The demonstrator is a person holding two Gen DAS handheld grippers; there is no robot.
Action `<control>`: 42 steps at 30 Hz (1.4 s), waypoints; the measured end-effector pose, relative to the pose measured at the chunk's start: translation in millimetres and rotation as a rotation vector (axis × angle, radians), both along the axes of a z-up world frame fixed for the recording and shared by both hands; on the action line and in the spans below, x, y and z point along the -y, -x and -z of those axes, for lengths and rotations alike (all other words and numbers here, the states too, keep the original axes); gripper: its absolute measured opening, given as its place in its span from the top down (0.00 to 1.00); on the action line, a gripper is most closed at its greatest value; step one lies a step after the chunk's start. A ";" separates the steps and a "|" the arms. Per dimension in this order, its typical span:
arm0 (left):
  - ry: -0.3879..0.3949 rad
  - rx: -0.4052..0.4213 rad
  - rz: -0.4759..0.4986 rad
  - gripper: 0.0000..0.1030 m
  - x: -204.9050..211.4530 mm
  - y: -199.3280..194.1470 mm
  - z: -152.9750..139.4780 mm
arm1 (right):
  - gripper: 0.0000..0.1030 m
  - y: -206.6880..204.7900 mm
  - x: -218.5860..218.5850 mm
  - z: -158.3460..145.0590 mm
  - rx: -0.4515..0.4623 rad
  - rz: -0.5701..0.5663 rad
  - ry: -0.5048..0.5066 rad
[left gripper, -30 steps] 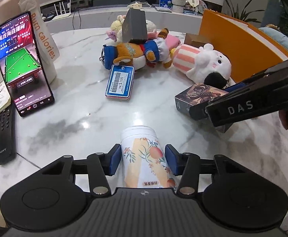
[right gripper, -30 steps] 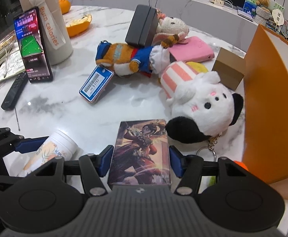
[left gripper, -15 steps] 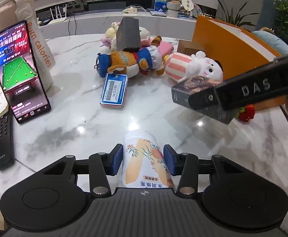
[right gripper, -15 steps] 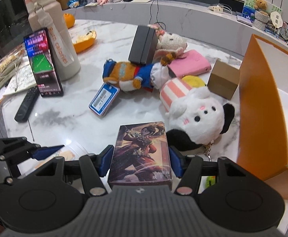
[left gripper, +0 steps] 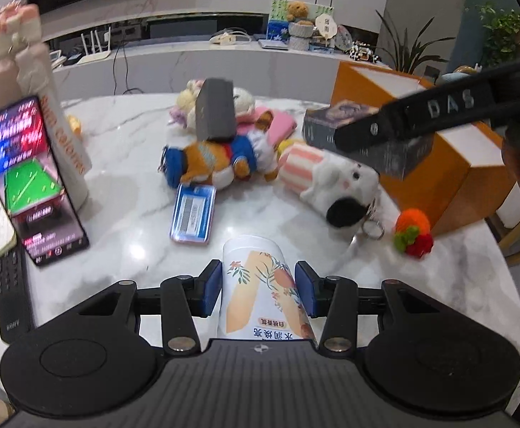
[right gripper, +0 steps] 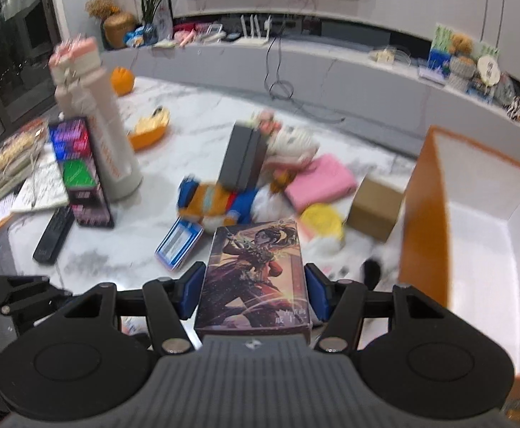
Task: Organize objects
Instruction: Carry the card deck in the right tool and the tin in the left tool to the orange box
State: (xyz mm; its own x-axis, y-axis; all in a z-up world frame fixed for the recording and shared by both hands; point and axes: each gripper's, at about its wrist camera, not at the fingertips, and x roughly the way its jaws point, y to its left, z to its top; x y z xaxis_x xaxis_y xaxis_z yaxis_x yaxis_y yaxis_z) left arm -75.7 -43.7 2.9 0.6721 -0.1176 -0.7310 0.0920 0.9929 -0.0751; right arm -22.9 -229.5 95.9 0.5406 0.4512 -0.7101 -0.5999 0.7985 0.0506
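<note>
Left gripper (left gripper: 259, 287) pinches a printed white canister (left gripper: 260, 285); right gripper (right gripper: 254, 287) clamps an illustrated card box (right gripper: 254, 278), both clear of the tabletop. Risk, as judged: the box could clip the near wall of the orange bin (right gripper: 427, 214) at 3 o'clock, or the smooth canister could slide out. The marble table (left gripper: 124, 149) is cluttered with plush toys at 12 o'clock; the living room beyond is dim.

left tongs (left gripper: 259, 287): black, blue pads | right tongs (right gripper: 254, 289): black, blue pads, "DAS" lettering
</note>
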 end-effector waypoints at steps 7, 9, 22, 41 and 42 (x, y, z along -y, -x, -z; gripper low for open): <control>0.008 0.029 0.013 0.50 12.9 -12.0 -19.1 | 0.41 -20.3 25.0 -24.3 0.036 0.017 -0.013; 0.006 0.036 0.021 0.49 18.4 -15.9 -23.7 | 0.41 -25.0 31.3 -27.5 0.043 0.025 -0.010; 0.003 0.100 0.065 0.49 54.6 -43.9 -58.1 | 0.41 -48.9 79.3 -41.8 0.069 0.102 -0.032; 0.019 0.167 0.203 0.49 133.1 -101.0 -91.8 | 0.41 -75.4 160.7 -56.3 0.084 0.271 -0.098; 0.019 0.165 0.211 0.49 137.4 -103.4 -90.6 | 0.41 -75.5 166.1 -56.2 0.083 0.280 -0.102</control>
State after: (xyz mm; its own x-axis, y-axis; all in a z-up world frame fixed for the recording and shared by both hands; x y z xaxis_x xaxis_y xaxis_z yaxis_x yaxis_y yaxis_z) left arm 27.7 -181.1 93.5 0.7412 -0.2808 -0.6098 0.3097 0.9489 -0.0605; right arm 52.6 -395.6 152.1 0.7086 0.3431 -0.6166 -0.3625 0.9267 0.0991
